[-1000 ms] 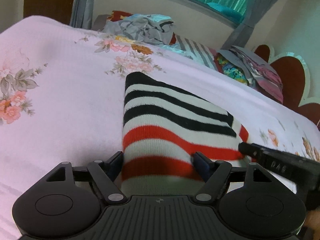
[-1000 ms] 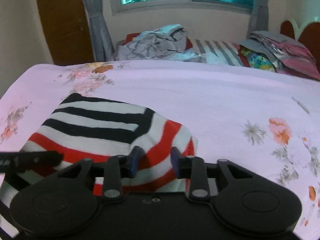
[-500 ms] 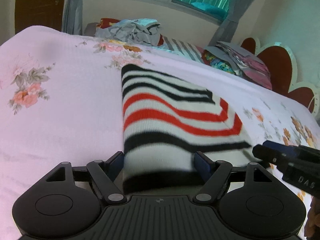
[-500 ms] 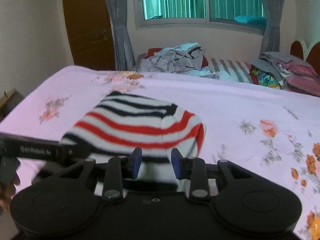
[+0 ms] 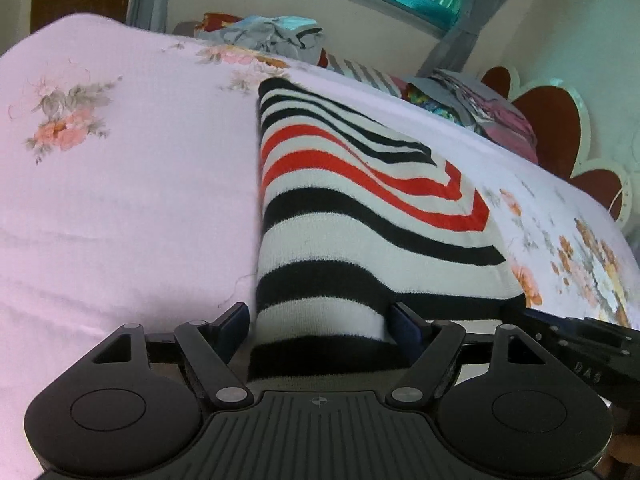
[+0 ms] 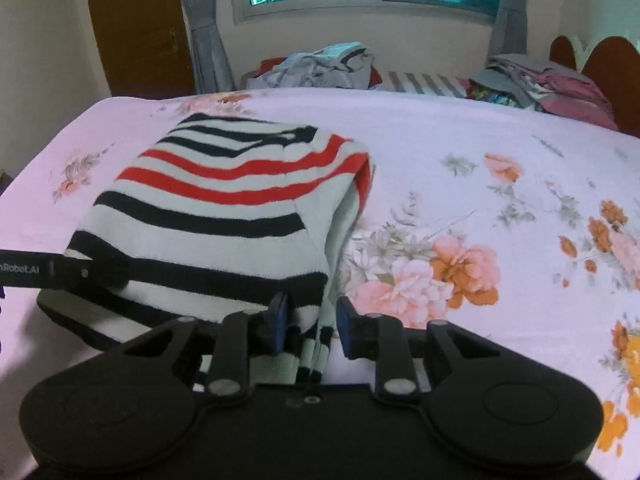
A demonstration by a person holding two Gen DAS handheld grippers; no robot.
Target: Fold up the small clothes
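Folding looks nearly finished: white knitted garment with black and red stripes [image 5: 360, 208] lies doubled on the floral bedsheet [image 5: 120, 184], its near edge between the wide-spread left gripper [image 5: 320, 320] and narrower right gripper [image 6: 310, 320], neither clearly pinching

striped knit garment [image 5: 360, 208]: white ground, black bands near and far, red bands between them. bedsheet [image 5: 120, 200]: pale pink, printed with pink and orange flowers and grey-green leaves. left gripper [image 5: 320, 322]: black body, dark blue pads [image 5: 404, 326]. right gripper [image 6: 310, 326]: black, blue pads [image 6: 346, 330]. headboard [image 5: 556, 128]: dark red, cream trim. curtains [image 6: 208, 40]: grey. door [image 6: 136, 28]: brown.
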